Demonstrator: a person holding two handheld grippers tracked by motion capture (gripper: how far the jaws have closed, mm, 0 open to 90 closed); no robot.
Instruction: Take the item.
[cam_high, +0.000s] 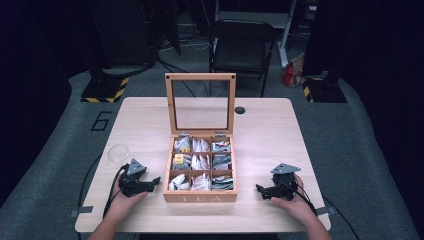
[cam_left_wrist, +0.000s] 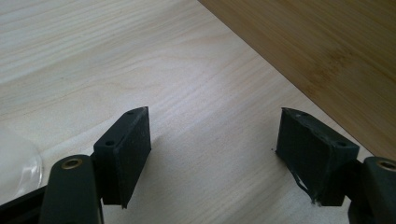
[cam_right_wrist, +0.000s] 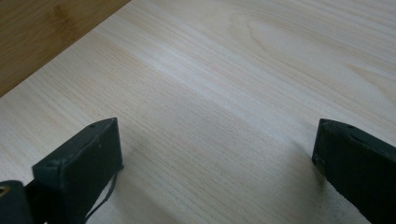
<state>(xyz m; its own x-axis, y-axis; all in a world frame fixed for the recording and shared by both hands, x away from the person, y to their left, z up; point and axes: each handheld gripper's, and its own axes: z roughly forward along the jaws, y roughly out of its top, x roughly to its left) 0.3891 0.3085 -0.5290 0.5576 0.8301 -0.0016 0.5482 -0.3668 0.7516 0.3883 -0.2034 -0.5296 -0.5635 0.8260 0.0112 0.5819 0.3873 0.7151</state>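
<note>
A wooden tea box (cam_high: 200, 197) marked TEA stands at the table's front centre. Its glass lid (cam_high: 201, 104) is raised upright, and its compartments hold several tea bags (cam_high: 201, 161). My left gripper (cam_high: 154, 182) rests on the table just left of the box, open with nothing between its jaws; the left gripper view has the box's wooden side (cam_left_wrist: 327, 56) at the upper right. My right gripper (cam_high: 261, 190) lies to the right of the box, open and empty, with the box's side (cam_right_wrist: 42, 32) at the upper left of the right gripper view.
A clear round glass dish (cam_high: 118, 152) sits on the table (cam_high: 265, 135) behind my left gripper, its rim (cam_left_wrist: 18, 163) at the left of the left gripper view. A small black disc (cam_high: 240, 110) lies near the far edge. A black chair (cam_high: 242, 45) stands beyond the table.
</note>
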